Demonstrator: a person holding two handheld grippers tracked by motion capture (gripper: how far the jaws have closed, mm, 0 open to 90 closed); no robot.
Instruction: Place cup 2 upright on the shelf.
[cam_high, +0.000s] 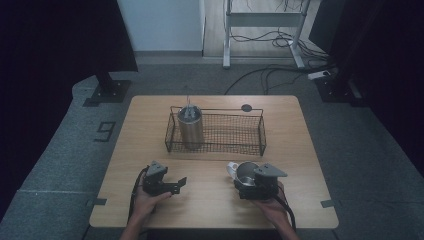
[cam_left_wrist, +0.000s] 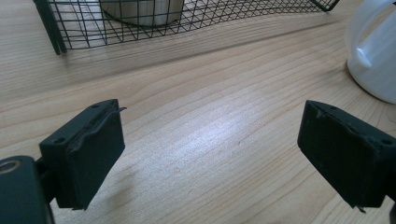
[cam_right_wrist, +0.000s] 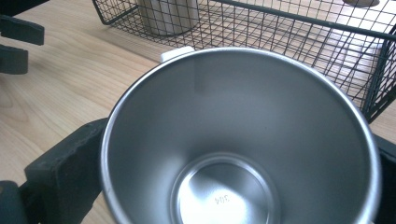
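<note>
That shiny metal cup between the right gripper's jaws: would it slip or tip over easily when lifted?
The steel cup looks smooth and polished, so it may slip between the right gripper pads. It is empty and thin-walled, so probably light. It narrows toward its base, so a push might tip it.

— What's that down at the lower right of the high view?

— A steel cup (cam_high: 246, 173), upright, mouth open, shiny and empty inside, with a white handle on its far side.

— Where exactly?

— On the wooden table (cam_high: 210, 200), standing between the right gripper's (cam_high: 252, 186) wide jaws. In the right gripper view the cup (cam_right_wrist: 238, 140) spans the lower frame.
</note>
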